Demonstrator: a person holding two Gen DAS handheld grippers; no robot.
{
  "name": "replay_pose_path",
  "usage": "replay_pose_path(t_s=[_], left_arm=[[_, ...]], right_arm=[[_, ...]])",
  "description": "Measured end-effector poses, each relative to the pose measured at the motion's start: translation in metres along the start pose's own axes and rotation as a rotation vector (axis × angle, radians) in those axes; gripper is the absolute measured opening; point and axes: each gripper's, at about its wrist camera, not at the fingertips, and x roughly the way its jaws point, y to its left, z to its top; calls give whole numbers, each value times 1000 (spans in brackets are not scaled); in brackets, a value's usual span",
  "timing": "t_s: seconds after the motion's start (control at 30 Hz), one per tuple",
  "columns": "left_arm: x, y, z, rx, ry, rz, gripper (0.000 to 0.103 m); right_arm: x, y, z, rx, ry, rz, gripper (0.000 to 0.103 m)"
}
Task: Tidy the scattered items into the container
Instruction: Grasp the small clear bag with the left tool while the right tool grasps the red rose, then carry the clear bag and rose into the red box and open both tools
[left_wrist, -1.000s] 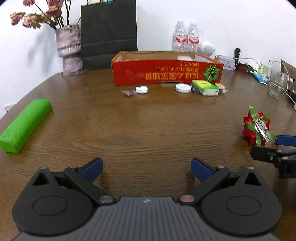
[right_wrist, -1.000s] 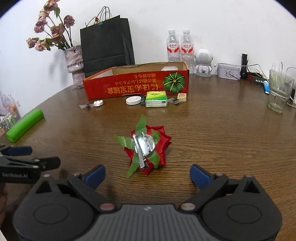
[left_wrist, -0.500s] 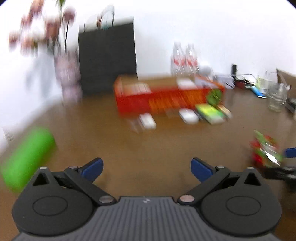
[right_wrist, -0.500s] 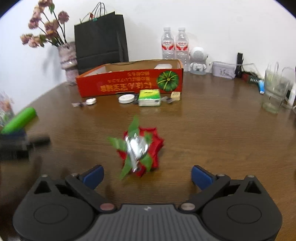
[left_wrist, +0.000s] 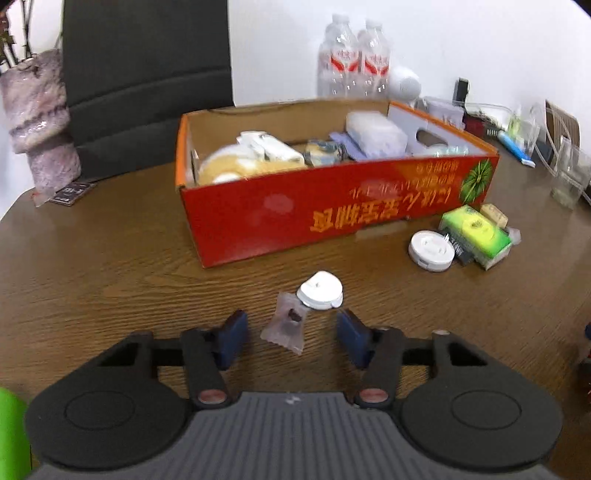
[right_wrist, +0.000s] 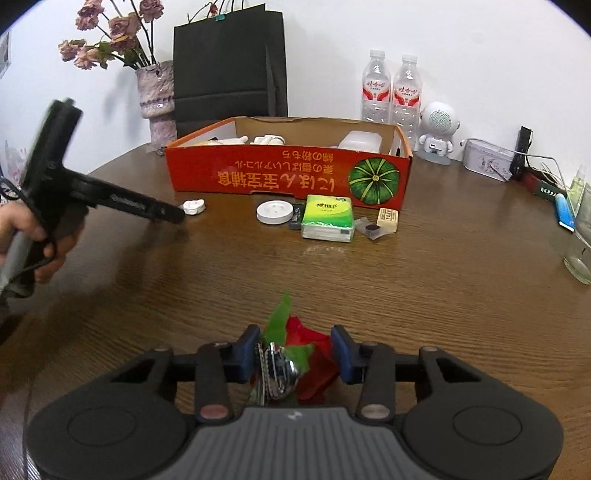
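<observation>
**Right gripper on the red bow, left gripper spread over a wrapped candy**

The right gripper (right_wrist: 293, 350) has its blue pads pressed against a red bow (right_wrist: 314, 354) with green ribbon leaves and a shiny metal clip at its centre; it clamps the bow just above the worktop (right_wrist: 443, 295), towards its near edge. The left gripper (left_wrist: 291, 334) stands with its pads apart, either side of a small clear-wrapped candy (left_wrist: 286, 325) with a dark centre, not touching it. Just beyond the candy lies a white cap (left_wrist: 320, 290). Behind them, towards the far edge, sits the red box (left_wrist: 295, 214), open-topped with a green pumpkin picture, already holding pale packets. By its right end lie a white disc (left_wrist: 431, 250), a green tissue pack (left_wrist: 476, 234) and a small beige block (left_wrist: 494, 214).
</observation>
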Motion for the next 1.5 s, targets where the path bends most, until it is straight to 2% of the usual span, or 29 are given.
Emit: replay_pose_path(t_s=[0.03,0.13,0.2,0.27,0.33,0.47,0.53,0.6,0.7,0.8,0.9,0.97,1.0,1.03,1.1,1.13,1.27,1.3,1.43,1.5], left_arm=[[-3,-1,-1,-2,-2,-12,23],[-11,-6,-7,14,-27,-29,23],[-16,-12,-14,42,-39,-13,23],[-25,-14,-18,29,-47,10,23],[-45,-15,-19,4,-89,1,23],[-94,-16,8,-63,-221,-24,23],[-100,-14,33,-120,-244,-57,23],[-92,-14,63,-186,-244,-86,23],[-55,-17,108,-287,-197,-98,23],[-6,-33,147,-367,-140,-121,23],[34,-48,162,-371,-99,-100,23],[52,-51,163,-368,-88,-79,30],[59,-49,162,-377,-85,-76,53],[63,-47,160,-379,-78,-72,68],[62,-44,156,-371,-82,-78,72],[60,-40,156,-369,-77,-87,79],[30,-22,161,-435,-85,-37,95],[23,-20,164,-438,-82,-12,103],[-1,-15,180,-419,1,169,103],[-8,-17,182,-397,60,232,103]], right_arm=[[-1,-1,1,1,-3,4,39],[-5,-4,5,1,-15,19,37],[-8,-5,9,-5,-26,21,37],[-14,-6,14,-3,-47,22,37],[-24,-9,21,-2,-76,29,37],[-41,-16,56,-21,-145,29,37],[-44,-20,85,-45,-189,33,37],[-38,-28,120,-52,-215,46,37],[-9,-44,180,-20,-203,72,37],[43,-54,230,-13,-142,20,37],[99,-67,257,0,-69,-31,38],[131,-77,264,24,-44,-50,44],[146,-81,264,34,-19,-67,59],[160,-85,264,48,18,-94,71],[174,-85,258,51,62,-128,71],[176,-86,255,48,68,-133,72],[164,-85,253,80,78,-97,81],[158,-85,255,90,87,-83,85],[132,-80,263,150,147,-18,89],[120,-77,265,176,177,7,89]])
